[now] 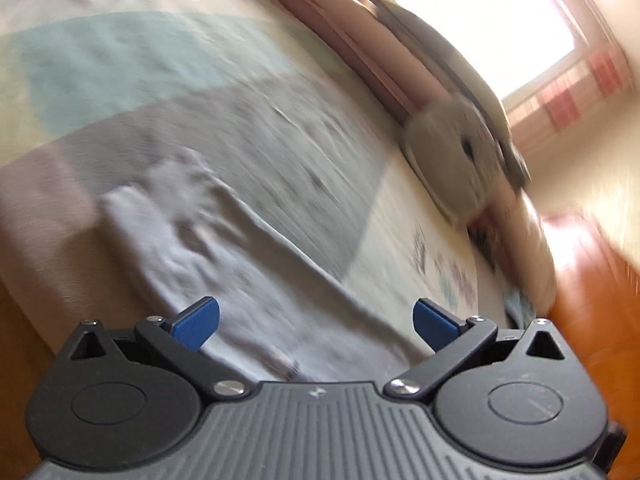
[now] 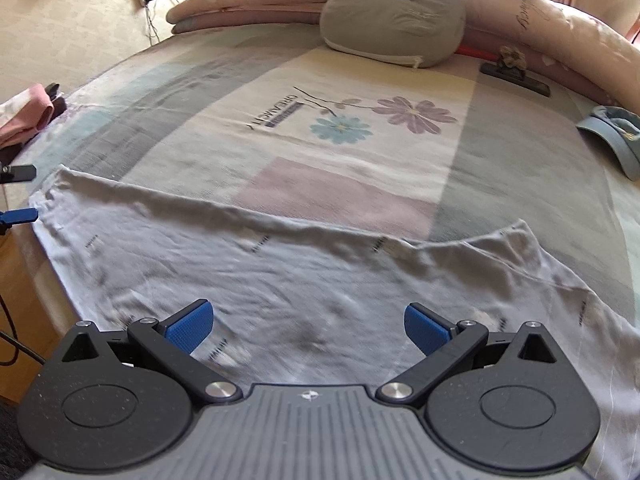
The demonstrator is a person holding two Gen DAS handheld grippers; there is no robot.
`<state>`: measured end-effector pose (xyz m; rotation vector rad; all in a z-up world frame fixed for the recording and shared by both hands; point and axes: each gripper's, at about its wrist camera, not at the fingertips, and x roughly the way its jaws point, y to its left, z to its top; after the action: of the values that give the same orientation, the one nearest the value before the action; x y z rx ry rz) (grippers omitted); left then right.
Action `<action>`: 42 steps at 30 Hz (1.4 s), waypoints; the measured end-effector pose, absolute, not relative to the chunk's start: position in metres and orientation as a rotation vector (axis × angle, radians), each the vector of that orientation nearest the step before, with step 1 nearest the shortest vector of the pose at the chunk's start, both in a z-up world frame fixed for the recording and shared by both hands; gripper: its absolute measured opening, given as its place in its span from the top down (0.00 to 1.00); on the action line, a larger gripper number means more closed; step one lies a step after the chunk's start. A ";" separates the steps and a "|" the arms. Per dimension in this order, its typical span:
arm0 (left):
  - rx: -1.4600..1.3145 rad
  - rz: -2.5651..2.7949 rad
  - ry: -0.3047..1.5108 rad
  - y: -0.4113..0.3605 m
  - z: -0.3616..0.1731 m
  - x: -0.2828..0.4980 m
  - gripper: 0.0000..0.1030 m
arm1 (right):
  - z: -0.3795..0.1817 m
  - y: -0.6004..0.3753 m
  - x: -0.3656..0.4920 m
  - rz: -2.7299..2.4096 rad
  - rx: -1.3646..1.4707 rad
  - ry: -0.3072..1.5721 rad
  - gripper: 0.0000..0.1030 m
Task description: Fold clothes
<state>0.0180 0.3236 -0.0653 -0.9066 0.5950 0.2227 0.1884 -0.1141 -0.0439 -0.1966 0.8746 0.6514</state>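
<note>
The bed sheet (image 2: 360,80) has the word "DREAMCITY" printed on it in dark letters, upside down from the right wrist view, far ahead of the right gripper (image 2: 308,330). Next to the word are two printed flowers, one blue (image 2: 341,129) and one purple (image 2: 416,114), on thin dark stems. The sheet is made of big blocks of cream, pink, grey and pale blue.

The white shirt (image 2: 240,264) lies flat on the bed, right under and just ahead of the right gripper. It is thin, soft and wrinkly, with tiny dark marks dotted over it. Its far edge makes a long folded line across the bed. The right gripper is spread wide with nothing between its blue ridged fingers (image 2: 188,330).

The left gripper (image 1: 316,326) is also spread wide and holds nothing. The same shirt (image 1: 224,256) sits just below and ahead of it. This view is very blurry.

Far ahead of the right gripper is a round, puffy grey cushion (image 2: 394,20) with a stitched animal face. Behind it lie long pink rolled quilts (image 2: 248,8), one with curly writing too small to read. Off to the right is a blue cap (image 2: 616,140).
</note>
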 end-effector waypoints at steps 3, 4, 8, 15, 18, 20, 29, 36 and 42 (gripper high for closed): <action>-0.983 0.282 0.566 0.337 -0.068 0.008 0.01 | -0.040 -0.108 0.191 0.666 -0.195 0.871 0.00; -1.010 0.303 0.576 0.341 -0.071 0.007 0.01 | -0.039 -0.106 0.192 0.670 -0.193 0.872 0.00; -1.103 0.367 0.636 0.354 -0.082 0.009 0.01 | -0.037 -0.096 0.196 0.685 -0.186 0.874 0.00; -1.230 0.364 0.592 0.372 -0.096 0.008 0.01 | -0.036 -0.081 0.194 0.707 -0.209 0.870 0.00; -1.260 0.363 0.574 0.380 -0.099 0.010 0.01 | -0.034 -0.079 0.193 0.701 -0.215 0.867 0.00; -1.269 0.361 0.568 0.385 -0.101 0.014 0.01 | -0.033 -0.079 0.191 0.695 -0.218 0.865 0.00; -1.279 0.369 0.555 0.394 -0.103 0.020 0.01 | -0.033 -0.082 0.188 0.652 -0.218 0.867 0.00; -1.337 0.333 0.552 0.391 -0.107 0.020 0.01 | -0.034 -0.075 0.186 0.665 -0.240 0.871 0.00; -1.485 0.262 0.489 0.393 -0.125 0.018 0.01 | -0.033 -0.071 0.185 0.665 -0.246 0.877 0.00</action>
<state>0.0180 0.3935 -0.1252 -1.4852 0.4892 0.2625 0.1852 -0.0710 -0.0333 -0.2463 0.8767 0.6653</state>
